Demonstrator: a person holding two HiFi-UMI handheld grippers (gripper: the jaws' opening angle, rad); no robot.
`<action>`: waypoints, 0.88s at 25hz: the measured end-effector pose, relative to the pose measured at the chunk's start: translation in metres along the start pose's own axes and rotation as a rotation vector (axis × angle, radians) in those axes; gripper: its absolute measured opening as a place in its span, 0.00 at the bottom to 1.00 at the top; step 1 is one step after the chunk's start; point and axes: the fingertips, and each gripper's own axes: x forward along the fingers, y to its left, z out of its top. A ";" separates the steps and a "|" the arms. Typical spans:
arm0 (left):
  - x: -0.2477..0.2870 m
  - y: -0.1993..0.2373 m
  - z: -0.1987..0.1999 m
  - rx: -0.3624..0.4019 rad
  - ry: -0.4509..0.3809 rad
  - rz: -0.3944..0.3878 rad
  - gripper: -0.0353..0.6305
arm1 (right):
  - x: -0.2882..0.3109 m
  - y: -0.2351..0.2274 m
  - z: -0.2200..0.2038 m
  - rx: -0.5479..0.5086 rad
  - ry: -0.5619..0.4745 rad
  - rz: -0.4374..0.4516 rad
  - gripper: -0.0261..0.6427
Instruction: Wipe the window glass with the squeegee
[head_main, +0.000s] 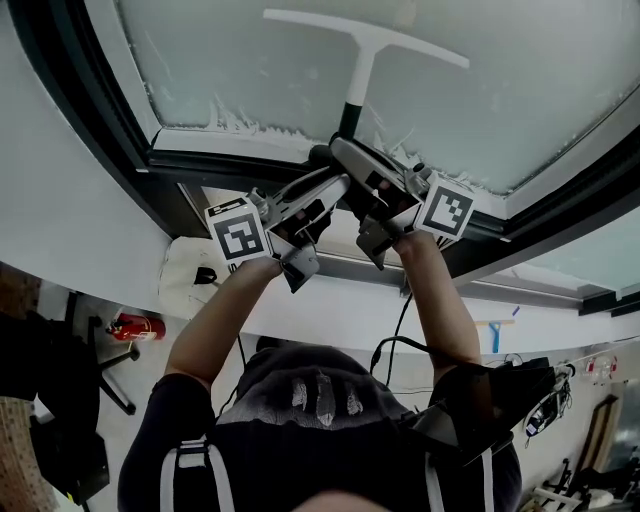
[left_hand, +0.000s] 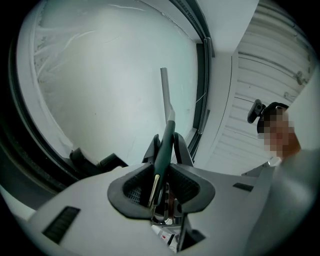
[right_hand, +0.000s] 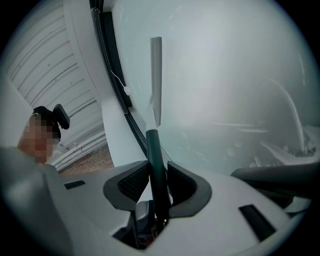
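The squeegee has a white T-shaped head and shaft and a dark handle; its blade rests against the window glass high in the head view. My left gripper and my right gripper both clamp the dark handle, side by side just below the window's lower frame. In the left gripper view the handle runs between the pads of the left gripper. In the right gripper view the handle is pinched in the right gripper, with the white blade edge-on against the glass.
A dark window frame borders the pane, with soapy foam along its lower edge. A white wall lies left. Below are a chair, cables and a red object on the floor.
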 end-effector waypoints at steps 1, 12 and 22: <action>0.001 0.002 0.000 -0.005 0.003 0.004 0.21 | -0.001 -0.002 0.001 0.004 0.000 -0.003 0.19; -0.022 0.008 -0.025 -0.057 0.007 0.039 0.21 | -0.009 -0.007 -0.030 0.049 -0.008 -0.020 0.19; -0.025 -0.036 -0.061 -0.117 -0.015 0.051 0.21 | -0.040 0.038 -0.041 0.054 -0.001 0.007 0.19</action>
